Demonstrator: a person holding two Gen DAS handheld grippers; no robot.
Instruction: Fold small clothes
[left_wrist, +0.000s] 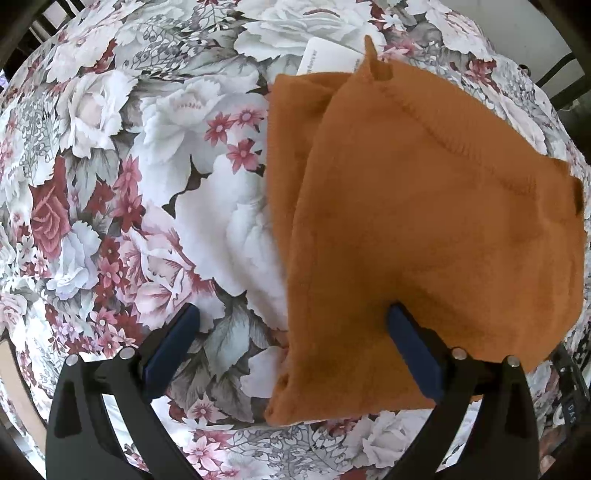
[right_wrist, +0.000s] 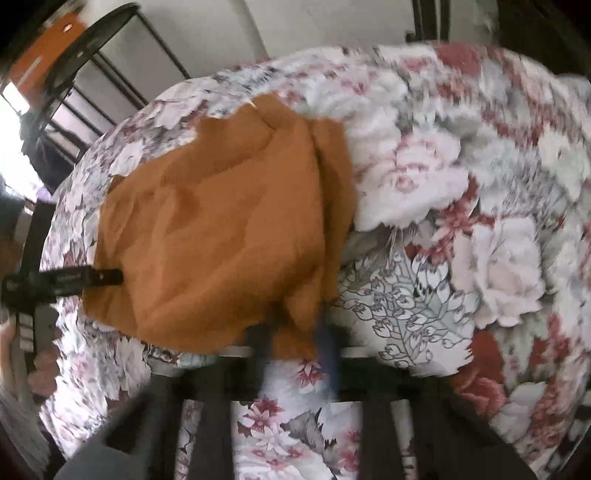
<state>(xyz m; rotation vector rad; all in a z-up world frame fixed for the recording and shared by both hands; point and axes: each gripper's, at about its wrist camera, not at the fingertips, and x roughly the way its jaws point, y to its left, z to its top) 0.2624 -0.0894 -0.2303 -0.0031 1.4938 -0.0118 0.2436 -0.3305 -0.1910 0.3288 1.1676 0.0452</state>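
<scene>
An orange garment lies on a floral worktop. The left gripper spreads wide over its edge. The right gripper pinches its corner.

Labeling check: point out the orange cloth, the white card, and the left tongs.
orange cloth (left_wrist: 424, 229), left wrist view, middle of top layer
white card (left_wrist: 330, 59), left wrist view, exposed face behind the cloth
left tongs (left_wrist: 291, 314), left wrist view, midway between fingertips

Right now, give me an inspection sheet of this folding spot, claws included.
Surface: floral cloth covers the table.
Job's things: one orange garment, partly folded, layers overlapping.
Clutter: white card tucked under the garment's far edge.
Claws: left claw open wide, one finger over the garment; right claw shut on the garment's near edge, blurred.
Cables: nothing seen.
Surroundings: dark metal rack beyond the table.
</scene>
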